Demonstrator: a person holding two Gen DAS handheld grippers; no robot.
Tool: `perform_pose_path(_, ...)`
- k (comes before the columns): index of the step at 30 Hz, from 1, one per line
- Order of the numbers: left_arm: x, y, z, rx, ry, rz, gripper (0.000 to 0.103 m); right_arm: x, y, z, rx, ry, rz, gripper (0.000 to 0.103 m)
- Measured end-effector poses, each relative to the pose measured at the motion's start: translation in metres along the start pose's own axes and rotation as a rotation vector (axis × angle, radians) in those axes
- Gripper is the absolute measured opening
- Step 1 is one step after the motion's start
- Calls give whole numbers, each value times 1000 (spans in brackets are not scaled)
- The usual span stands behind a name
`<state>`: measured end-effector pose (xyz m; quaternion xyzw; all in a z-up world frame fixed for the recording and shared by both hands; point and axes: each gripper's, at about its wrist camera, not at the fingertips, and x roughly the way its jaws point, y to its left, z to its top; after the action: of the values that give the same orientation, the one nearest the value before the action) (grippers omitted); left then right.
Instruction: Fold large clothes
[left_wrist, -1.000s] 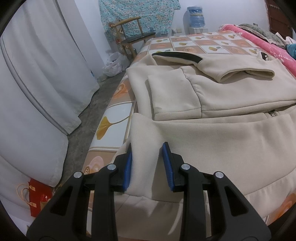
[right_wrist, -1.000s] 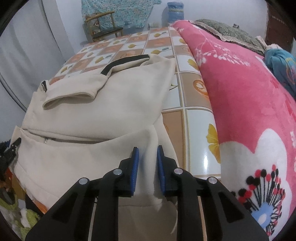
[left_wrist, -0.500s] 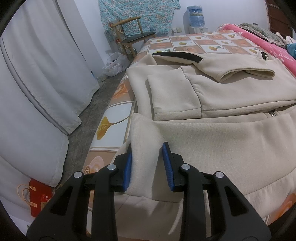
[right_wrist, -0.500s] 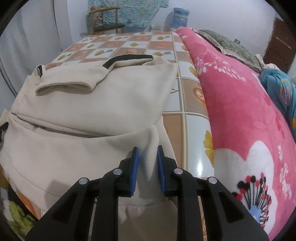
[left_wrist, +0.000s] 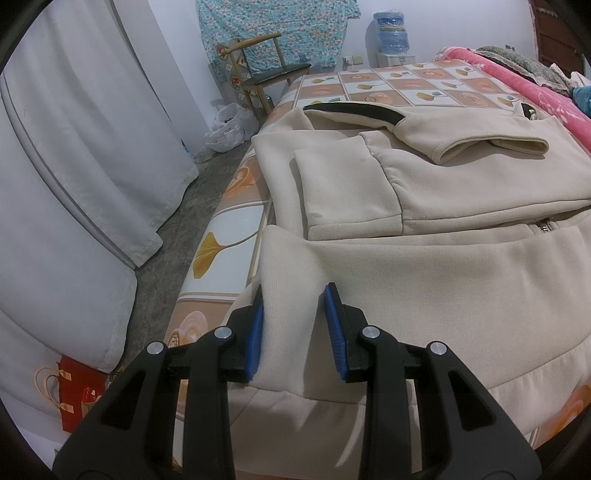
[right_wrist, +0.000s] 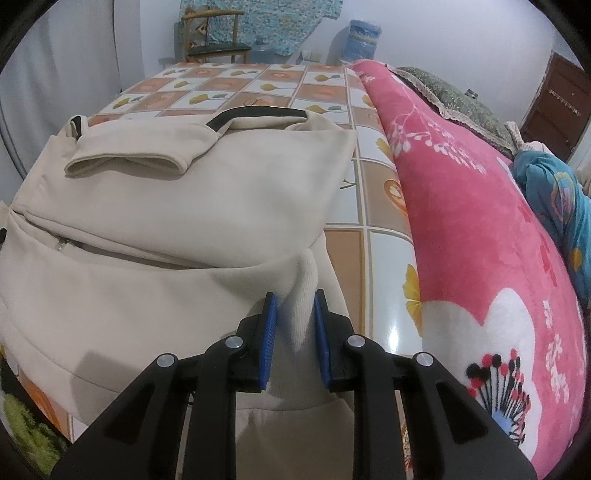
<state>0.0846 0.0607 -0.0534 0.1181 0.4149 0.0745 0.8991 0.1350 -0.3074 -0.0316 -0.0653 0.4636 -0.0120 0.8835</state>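
left gripper (left_wrist: 293, 328): the jaws pinch a bunched corner of the ribbed hem (left_wrist: 280, 266) of the cream jacket (left_wrist: 461, 177), with cloth filling the gap between the blue pads (left_wrist: 255, 338). right gripper (right_wrist: 294, 334): the jaws pinch the opposite hem corner (right_wrist: 304, 291) in the same way, with a narrower fold of cloth between them.

the jacket lies flat on the bed (left_wrist: 424, 79), over a sheet printed with orange and white squares. both sleeves are already folded across the body; one cuff (left_wrist: 495, 146) rests on top near the dark-lined collar (left_wrist: 354, 110). the near hem is raised and turned toward the collar, so that it overlaps the zip (right_wrist: 62, 243) area. a pink blanket (right_wrist: 480, 206) lies just beside the jacket on the right side. white curtains (left_wrist: 74, 147) and a wooden chair (left_wrist: 266, 74) stand beyond the bed on the left side.

step in hand, as judged: the bottom-to-top fold, with both hem corners gripped and the lower half partly carried over.

next move, as judged: carry both corners forward together, at level height, toward the collar. keep the hem edge taut between the two grippers so that the fold line stays straight. lower the hem onto the upper body before release, clear of the blanket.
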Motion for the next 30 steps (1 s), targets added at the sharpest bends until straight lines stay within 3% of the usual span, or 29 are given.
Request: perform_pose_path(30, 0, 0, 0, 1, -1, 1, 31, 0, 2, -1, -16, -2, -28, 20)
